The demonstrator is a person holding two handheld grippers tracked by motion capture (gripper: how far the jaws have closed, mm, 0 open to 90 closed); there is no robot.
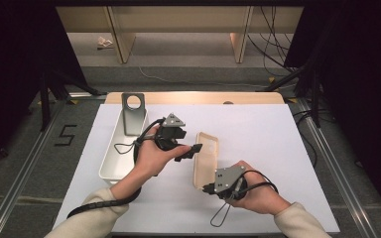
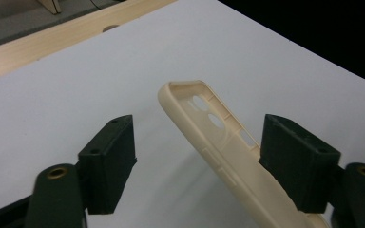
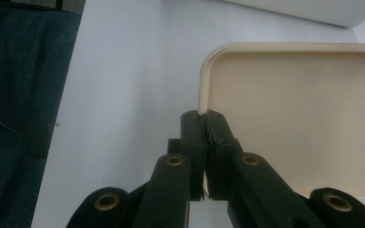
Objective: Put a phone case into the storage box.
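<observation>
- The right gripper point(image 1: 209, 188) sits at about 5 o'clock on the white table point(image 1: 258, 134); its jaws are pinched tight on the side wall of a cream phone case point(image 1: 206, 158).
- In the right gripper view, the gripper point(image 3: 204, 118) clamps the case point(image 3: 294, 118) at its rim, near a rounded corner.
- The case is held up on edge near the table's middle, its camera cut-outs at the 12 o'clock end.
- The left gripper point(image 1: 194, 149) is at 9 o'clock of the case, its tips right beside it.
- In the left gripper view, the gripper point(image 2: 197, 161) has its jaws wide apart, with the case point(image 2: 218, 137) between them; one pad is next to the wall, whether touching I cannot tell, the other well clear.
- A white tray point(image 1: 110, 163) lies at 9 o'clock on the table, a grey stand point(image 1: 133, 119) at its far end.
</observation>
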